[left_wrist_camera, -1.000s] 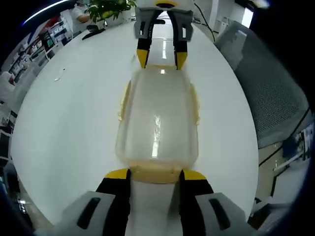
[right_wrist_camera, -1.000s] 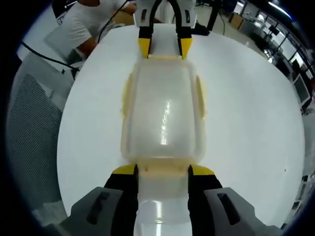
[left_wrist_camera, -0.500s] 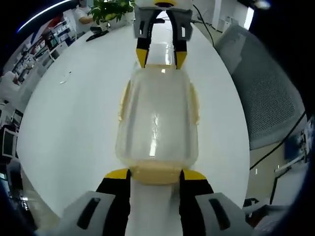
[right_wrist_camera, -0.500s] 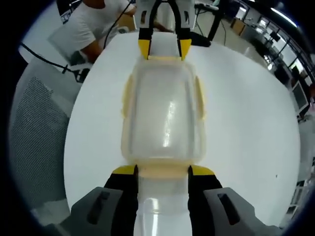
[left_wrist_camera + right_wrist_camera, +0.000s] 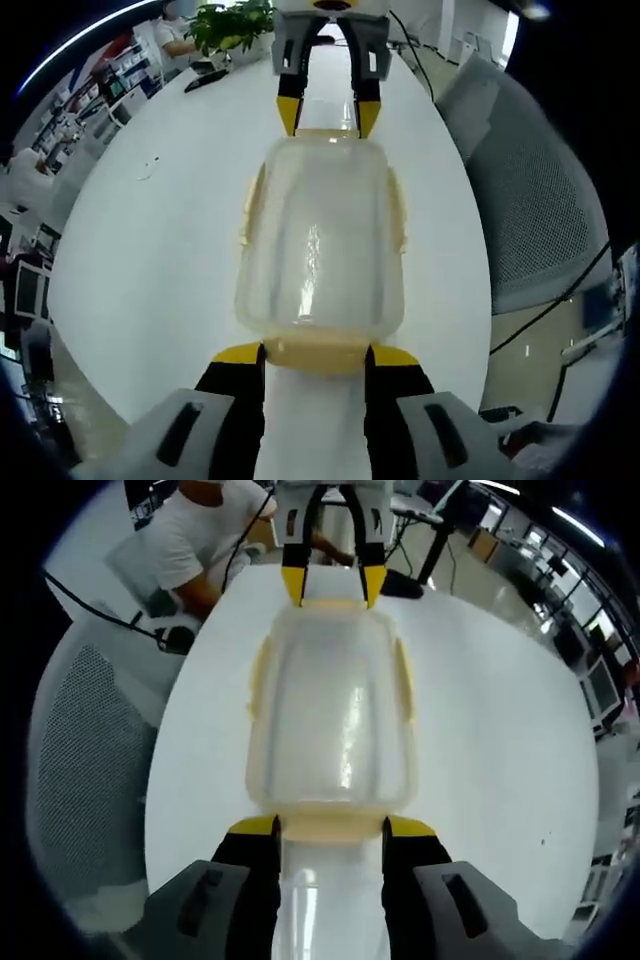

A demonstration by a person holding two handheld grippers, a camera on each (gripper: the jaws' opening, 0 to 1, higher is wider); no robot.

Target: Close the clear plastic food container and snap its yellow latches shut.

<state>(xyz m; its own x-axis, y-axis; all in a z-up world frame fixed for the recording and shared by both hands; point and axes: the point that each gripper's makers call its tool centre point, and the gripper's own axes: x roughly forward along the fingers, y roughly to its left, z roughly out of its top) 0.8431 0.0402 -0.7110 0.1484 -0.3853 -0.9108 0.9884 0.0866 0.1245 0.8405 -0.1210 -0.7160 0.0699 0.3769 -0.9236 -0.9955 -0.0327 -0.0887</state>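
You have the food container (image 5: 320, 235) on the table (image 5: 160, 250), lengthwise between your left gripper (image 5: 315, 352) and right gripper (image 5: 331, 825), one at each end; a mesh chair (image 5: 545, 200) stands beside the table.

There was one clear plastic food container (image 5: 320, 240) with four yellow latches (image 5: 253, 205), two claws (image 5: 318, 352) (image 5: 331, 827), one white table (image 5: 150, 260), one mesh chair (image 5: 545, 200), and one potted plant (image 5: 232, 20).
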